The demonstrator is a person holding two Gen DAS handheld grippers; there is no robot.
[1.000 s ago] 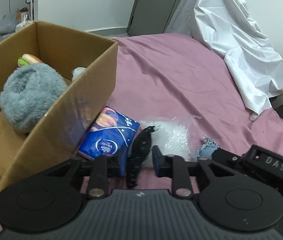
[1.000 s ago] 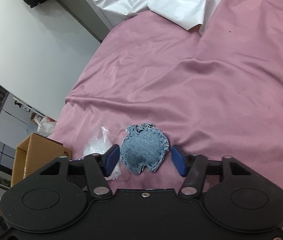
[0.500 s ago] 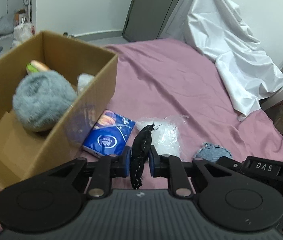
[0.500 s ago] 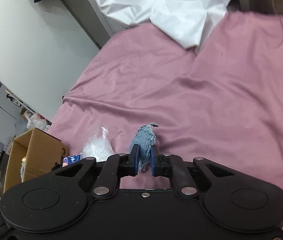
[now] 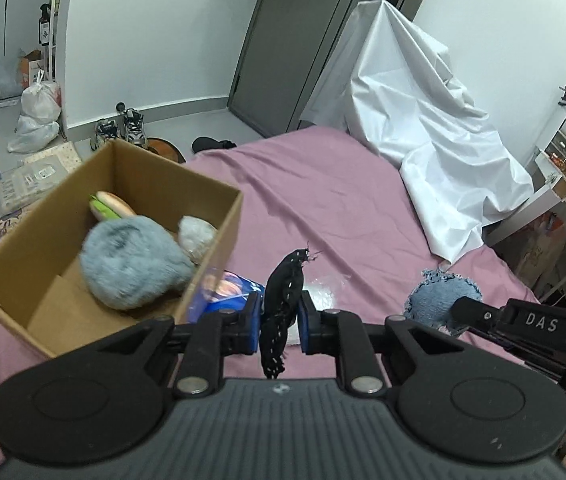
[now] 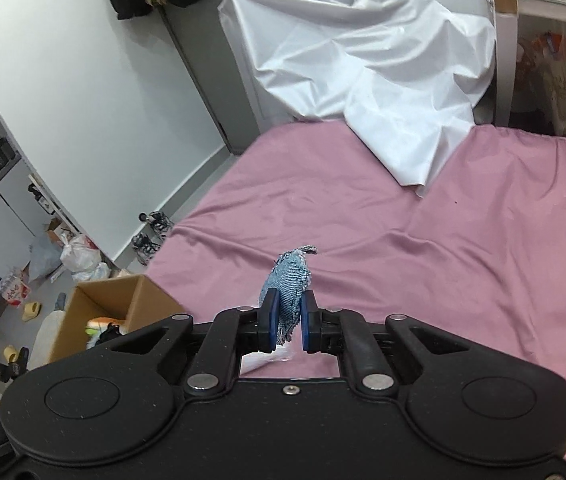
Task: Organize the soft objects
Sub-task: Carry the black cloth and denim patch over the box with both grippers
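Both grippers now lifted off the bed: left gripper [image 5: 280, 326] clamps the black fabric piece [image 5: 283, 300], right gripper [image 6: 287, 322] pinches the denim pouch [image 6: 287, 288], so the cardboard box [image 5: 219, 240] drop-off looks next.

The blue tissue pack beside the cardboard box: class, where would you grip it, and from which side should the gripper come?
Grip the blue tissue pack across its free edge facing away from the cardboard box, coming from above on the open bed side. It lies flat, tucked against the box wall, so that side is blocked. The left gripper would probably need to drop its black fabric piece first.
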